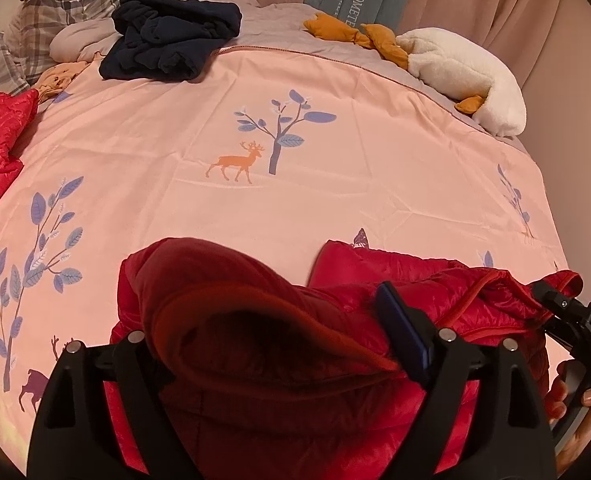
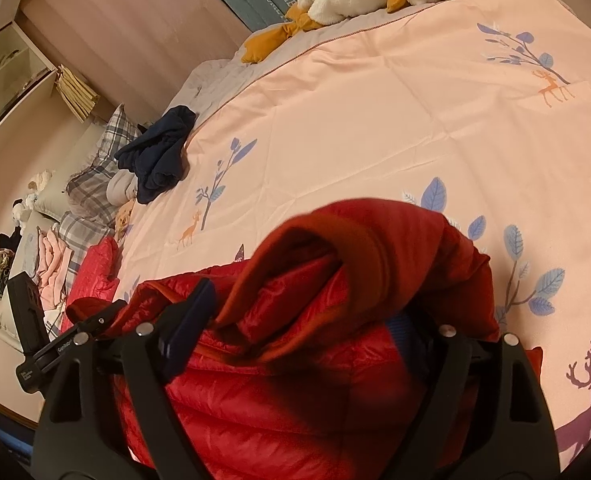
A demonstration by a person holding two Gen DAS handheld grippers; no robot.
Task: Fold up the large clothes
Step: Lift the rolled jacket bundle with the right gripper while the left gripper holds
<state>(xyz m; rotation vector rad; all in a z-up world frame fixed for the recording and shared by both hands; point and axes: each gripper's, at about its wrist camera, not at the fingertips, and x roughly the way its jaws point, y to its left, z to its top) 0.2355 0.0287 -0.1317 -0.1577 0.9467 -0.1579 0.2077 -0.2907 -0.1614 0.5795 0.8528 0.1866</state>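
I am gripping the red jacket (image 1: pixel 395 304) with both grippers, left (image 1: pixel 279 344) and right (image 2: pixel 307 332), each clamped on bunched fabric. It is lying at the frame's bottom, stretching sideways between them on the bedspread (image 1: pixel 295 140).

Our left gripper (image 1: pixel 279 344) is matte black plastic with silver round screws and a dark blue finger pad (image 1: pixel 401 336). At four o'clock, bare-skinned fingers (image 1: pixel 557 394) show. Our right gripper (image 2: pixel 303 332) matches, white lettering at nine o'clock.
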